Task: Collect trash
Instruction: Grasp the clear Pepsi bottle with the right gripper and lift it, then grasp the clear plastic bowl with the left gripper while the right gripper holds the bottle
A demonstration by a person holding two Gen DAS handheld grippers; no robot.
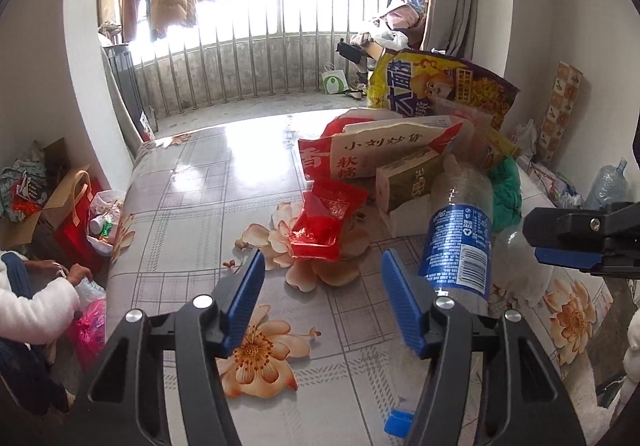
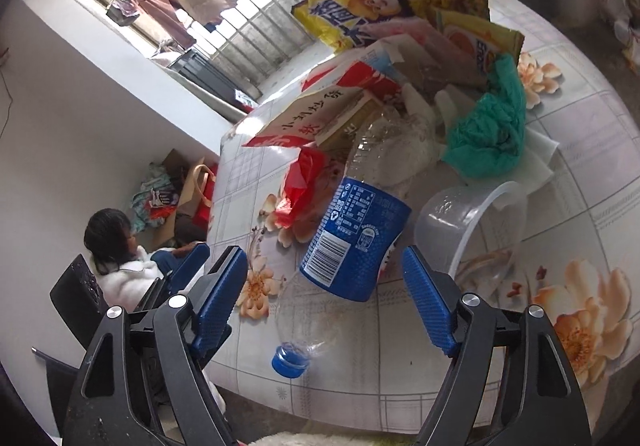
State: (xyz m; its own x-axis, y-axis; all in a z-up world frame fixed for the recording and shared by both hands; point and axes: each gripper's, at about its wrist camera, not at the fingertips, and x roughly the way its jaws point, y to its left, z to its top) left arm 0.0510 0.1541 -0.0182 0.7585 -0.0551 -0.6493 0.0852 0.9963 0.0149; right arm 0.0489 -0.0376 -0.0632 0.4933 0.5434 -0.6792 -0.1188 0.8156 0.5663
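Left claw [image 1: 322, 286]: blue pads apart, nothing between them, over the floral worktop [image 1: 180, 206]. Right claw [image 2: 324, 294]: pads apart, either side of a clear plastic bottle [image 2: 356, 230] without touching it (blue label, blue cap toward the camera); the bottle lies on the worktop. Red wrapper [image 1: 326, 222]: just beyond the left claw. Behind: paper bag [image 1: 380, 150], small carton [image 1: 408, 182], yellow snack bag [image 1: 440, 86], green crumpled bag [image 2: 488, 134]. Clear plastic tub [image 2: 472, 222]: beside the bottle.
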